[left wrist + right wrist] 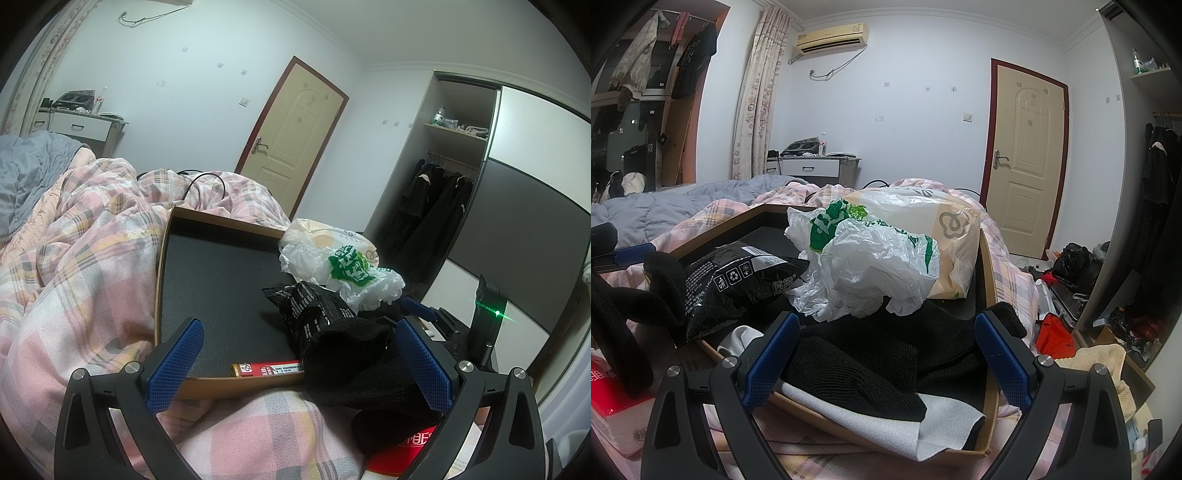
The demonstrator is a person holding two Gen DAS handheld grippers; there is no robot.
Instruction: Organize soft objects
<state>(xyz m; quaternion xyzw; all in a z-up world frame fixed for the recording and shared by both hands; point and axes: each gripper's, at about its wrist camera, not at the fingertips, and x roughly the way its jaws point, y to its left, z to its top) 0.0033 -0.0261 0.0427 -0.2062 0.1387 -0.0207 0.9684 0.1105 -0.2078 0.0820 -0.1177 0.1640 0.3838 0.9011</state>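
Observation:
A brown tray [159,280] with a black lining lies on the plaid quilt. My left gripper [301,365] is open at its near edge. A black knit cloth [351,365] drapes over the tray's near right corner, against the right finger. A black printed packet [310,306] and a white-and-green plastic bag [347,273] lie behind it. My right gripper [888,362] is open over more black knit cloth [857,365], which lies on a grey cloth [886,417] in the tray [988,280]. The crumpled plastic bag [871,258], a beige bag [945,229] and the packet [738,284] sit beyond.
A red-and-yellow tube [266,369] lies along the tray's near rim. A red tissue pack [613,398] sits at the left on the quilt [92,258]. A black cable [207,184] loops over the bedding. Clutter covers the floor [1071,266] by the wardrobe and door.

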